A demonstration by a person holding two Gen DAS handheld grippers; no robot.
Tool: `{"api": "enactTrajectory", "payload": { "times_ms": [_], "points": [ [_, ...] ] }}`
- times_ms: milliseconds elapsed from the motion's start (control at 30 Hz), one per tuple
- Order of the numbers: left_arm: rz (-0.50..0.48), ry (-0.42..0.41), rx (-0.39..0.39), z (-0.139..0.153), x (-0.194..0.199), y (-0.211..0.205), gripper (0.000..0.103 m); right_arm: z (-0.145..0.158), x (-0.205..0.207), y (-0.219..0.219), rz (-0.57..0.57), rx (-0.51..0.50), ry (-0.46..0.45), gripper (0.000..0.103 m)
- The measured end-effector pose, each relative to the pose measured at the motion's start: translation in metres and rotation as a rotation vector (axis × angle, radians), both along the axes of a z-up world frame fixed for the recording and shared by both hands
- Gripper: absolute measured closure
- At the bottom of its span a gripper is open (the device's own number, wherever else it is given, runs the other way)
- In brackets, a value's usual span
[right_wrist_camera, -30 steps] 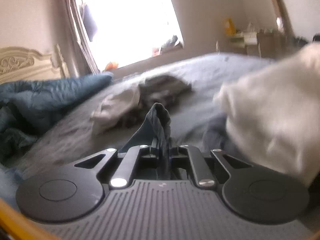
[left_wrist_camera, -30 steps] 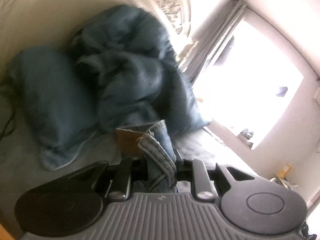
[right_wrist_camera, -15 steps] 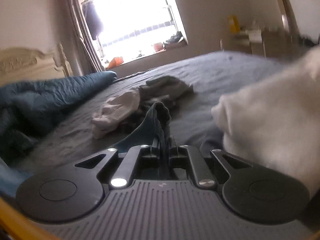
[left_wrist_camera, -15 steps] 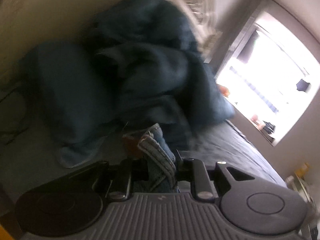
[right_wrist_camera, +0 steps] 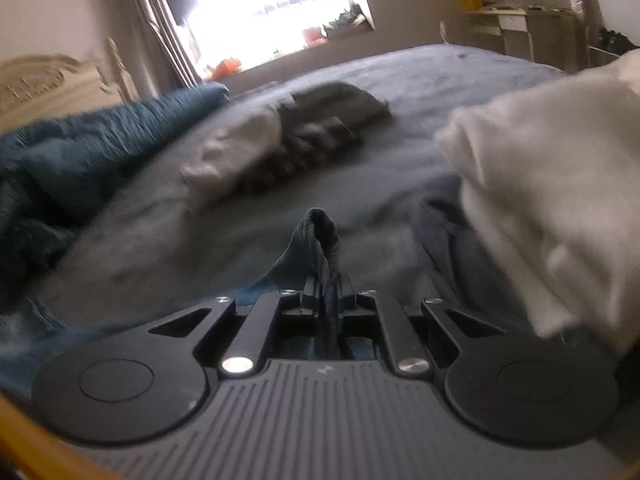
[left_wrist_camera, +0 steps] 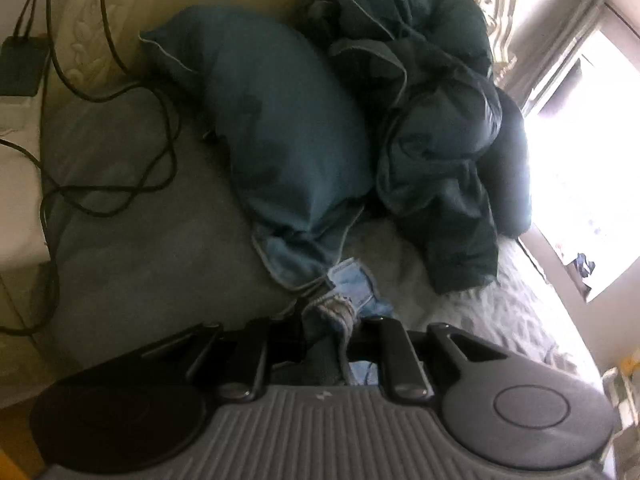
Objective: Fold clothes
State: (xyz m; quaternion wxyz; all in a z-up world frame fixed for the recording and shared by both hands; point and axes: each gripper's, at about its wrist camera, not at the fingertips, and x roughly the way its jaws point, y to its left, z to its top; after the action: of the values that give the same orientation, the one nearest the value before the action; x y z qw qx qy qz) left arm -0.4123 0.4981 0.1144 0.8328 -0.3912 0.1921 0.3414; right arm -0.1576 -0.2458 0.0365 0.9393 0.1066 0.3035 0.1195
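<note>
We hold the jeans (left_wrist_camera: 352, 292) low in both frames, just above the bed (left_wrist_camera: 140, 240): left gripper (left_wrist_camera: 326, 334) fingers clamped on thick, stiff light denim, right gripper (right_wrist_camera: 329, 300) fingers pinched on a thin dark fold. The bulky left bite may slip, or snag the puffy teal pillow (left_wrist_camera: 280, 120)

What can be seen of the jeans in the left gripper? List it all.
The jeans are light blue denim with a thick stitched hem or band, frayed and greyish where it bunches. Only a crumpled end shows: it rises from between the fingers of the left gripper, which is clamped on it, and hangs just above the grey bedsheet. The pale fold reaches the lower edge of the teal pillow; whether they touch is unclear. The rest of the garment is hidden beneath the gripper.
</note>
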Motion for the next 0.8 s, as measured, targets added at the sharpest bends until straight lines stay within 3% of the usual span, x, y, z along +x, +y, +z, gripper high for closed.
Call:
{"api": "enactTrajectory", "payload": {
  "times_ms": [33,100,167,300,433,500,600,700,800],
  "points": [
    [0.006,0.025,-0.006,-0.006,-0.002,0.0,0.08,-0.001,-0.002,0.0,-0.002,-0.012,0.0,0.096],
    [0.025,0.081,-0.011,-0.016,-0.006,-0.002,0.06,-0.004,0.0,-0.002,-0.008,-0.02,0.013,0.096],
    [0.06,0.11,0.007,-0.024,-0.015,-0.005,0.057,-0.007,0.001,-0.001,-0.026,-0.089,0.007,0.092],
    [0.064,0.059,-0.011,-0.03,-0.042,-0.006,0.047,-0.001,-0.006,0.002,-0.151,-0.251,-0.028,0.089],
    [-0.074,-0.055,-0.113,-0.04,-0.045,-0.009,0.039,0.049,-0.017,0.015,-0.238,-0.343,-0.152,0.086],
    [-0.113,-0.123,-0.149,-0.048,-0.043,-0.011,0.035,0.073,-0.011,0.044,-0.124,-0.324,-0.198,0.084],
    [-0.106,-0.168,-0.167,-0.062,-0.032,-0.007,0.034,0.094,0.014,0.128,0.156,-0.284,-0.244,0.062],
    [-0.112,-0.276,-0.135,-0.062,-0.026,-0.005,0.034,0.084,0.031,0.212,0.382,-0.274,-0.221,0.06],
    [-0.103,-0.265,-0.155,-0.071,0.002,0.004,0.035,0.056,0.037,0.262,0.497,-0.278,-0.146,0.06]
  ]
}}
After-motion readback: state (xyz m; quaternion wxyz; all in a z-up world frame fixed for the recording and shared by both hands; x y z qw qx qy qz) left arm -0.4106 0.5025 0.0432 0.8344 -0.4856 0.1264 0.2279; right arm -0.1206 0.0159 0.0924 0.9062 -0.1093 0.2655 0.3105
